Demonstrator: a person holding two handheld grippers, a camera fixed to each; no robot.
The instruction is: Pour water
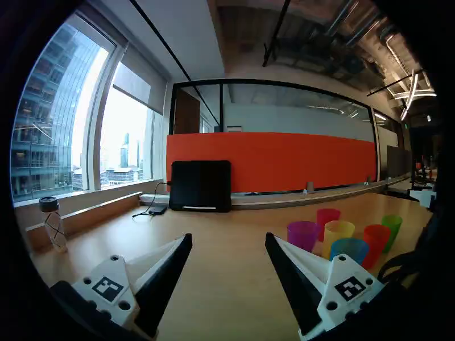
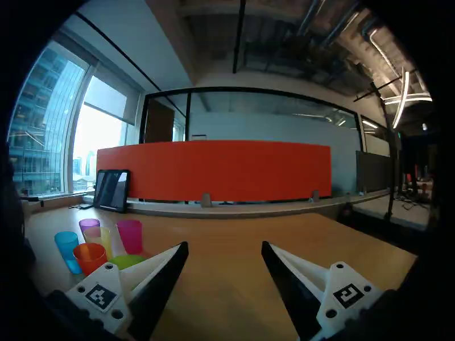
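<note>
water bottle [image 1: 52, 223] far left by the window [image 1: 122, 142], upright, cap up, contents hard to make out | plastic cups [image 1: 337, 230] mouths up, blue cup [image 1: 348, 248] partly behind left gripper [image 1: 227, 237] | left and right gripper [image 2: 224, 245] jaws apart, empty

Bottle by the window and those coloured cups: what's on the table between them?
In the left gripper view, bare wooden table lies between the bottle and the cups; a black tablet stands farther back.
</note>
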